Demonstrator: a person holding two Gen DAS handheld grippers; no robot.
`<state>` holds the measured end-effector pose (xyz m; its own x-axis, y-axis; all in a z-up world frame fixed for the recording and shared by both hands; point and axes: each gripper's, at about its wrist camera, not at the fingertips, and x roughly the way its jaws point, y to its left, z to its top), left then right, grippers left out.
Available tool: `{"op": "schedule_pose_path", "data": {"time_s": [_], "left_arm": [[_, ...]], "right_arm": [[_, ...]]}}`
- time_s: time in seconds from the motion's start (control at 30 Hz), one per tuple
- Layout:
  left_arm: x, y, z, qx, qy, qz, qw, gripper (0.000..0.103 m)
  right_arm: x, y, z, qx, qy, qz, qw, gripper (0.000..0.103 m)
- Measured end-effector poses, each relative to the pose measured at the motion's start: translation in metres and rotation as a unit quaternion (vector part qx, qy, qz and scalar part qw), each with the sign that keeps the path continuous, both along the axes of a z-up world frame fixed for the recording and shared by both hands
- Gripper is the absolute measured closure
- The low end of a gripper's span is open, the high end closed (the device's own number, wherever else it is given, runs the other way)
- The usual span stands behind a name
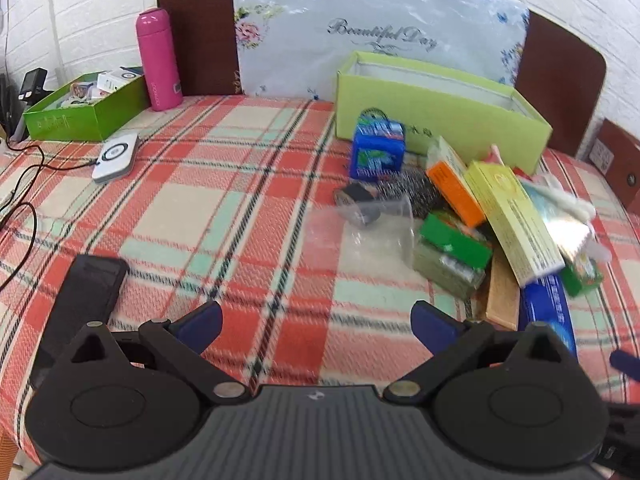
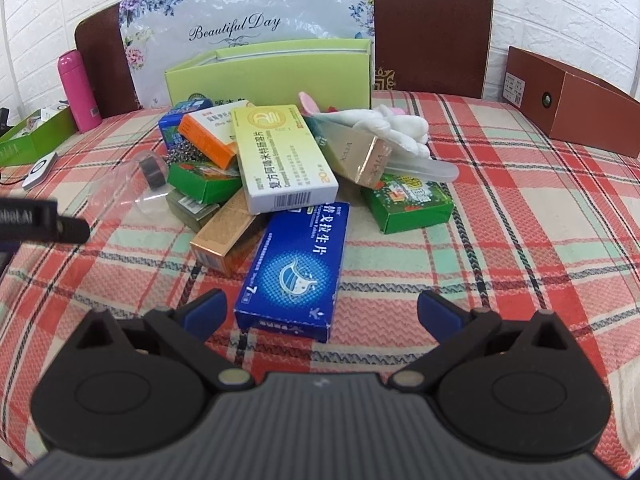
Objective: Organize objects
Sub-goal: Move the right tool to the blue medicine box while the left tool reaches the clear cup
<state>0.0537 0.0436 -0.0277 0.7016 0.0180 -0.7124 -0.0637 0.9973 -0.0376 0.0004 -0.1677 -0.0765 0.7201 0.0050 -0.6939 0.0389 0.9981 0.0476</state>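
Both hand-held grippers were spread wide and empty. Right hand-held gripper (image 2: 320, 312) sat low over the plaid cloth (image 2: 500, 240), and the blue medicine box (image 2: 292, 272) lay just ahead between its fingers, not touched. Left hand-held gripper (image 1: 316, 320) hovered over bare cloth, well left of the pile.

The task's things were heaped in front of the open light-green box (image 2: 272, 76): yellow-white box (image 2: 280, 160) on top, orange box (image 2: 208, 136), gold box (image 2: 360, 152), two green boxes (image 2: 408, 204), a cork-coloured box (image 2: 224, 236), a white plush toy (image 2: 396, 128), and a clear plastic cup (image 1: 372, 228) lying on its side.

Risks, as I read it:
- The blue box's far end was tucked under the yellow-white one. Lifting it straight up would likely drag that box and tip the stack.
- The cup was thin and clear, so it would be easy to crush or knock rolling.
- Left view was motion-blurred, so exact positions there weren't reliable.
- A black phone (image 1: 88, 288) lay touching the left gripper's left finger; a sweep that way would shove it.
- Cables (image 1: 24, 208) ran along the far left edge and could snag.

Room: open cloth right of the pile up to the brown box (image 2: 568, 100), and a wide bare patch on the left. The dark-green box (image 1: 84, 112) and pink bottle (image 1: 158, 60) were well clear at back left.
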Motion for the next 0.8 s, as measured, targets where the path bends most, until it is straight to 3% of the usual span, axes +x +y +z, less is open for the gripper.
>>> {"op": "schedule_pose_path", "data": {"time_s": [0.1,0.27,0.43,0.57,0.63,0.8], "left_arm": [[0.018,0.000,0.008,-0.006,-0.021,-0.004,0.9998,0.000],[0.053,-0.011,-0.006,-0.013,0.006,-0.022,0.9997,0.001],[0.059,0.008,-0.030,-0.029,0.048,-0.003,0.9984,0.033],[0.046,0.038,-0.039,-0.061,0.051,0.022,0.9966,0.054],[0.039,0.048,-0.036,-0.065,0.049,0.036,0.9961,0.065],[0.035,0.046,-0.032,-0.060,0.019,0.024,0.9977,0.065]], "right_arm": [[0.007,0.003,-0.002,-0.001,0.001,0.006,1.000,0.000],[0.019,0.009,-0.006,-0.008,-0.006,0.013,1.000,0.000],[0.034,0.009,-0.018,-0.032,-0.011,-0.008,0.999,0.001],[0.025,-0.005,-0.026,-0.004,-0.009,-0.008,1.000,0.044],[0.011,-0.012,-0.025,0.003,-0.015,-0.005,1.000,0.045],[-0.011,-0.019,-0.024,0.001,-0.001,0.019,1.000,0.044]]}}
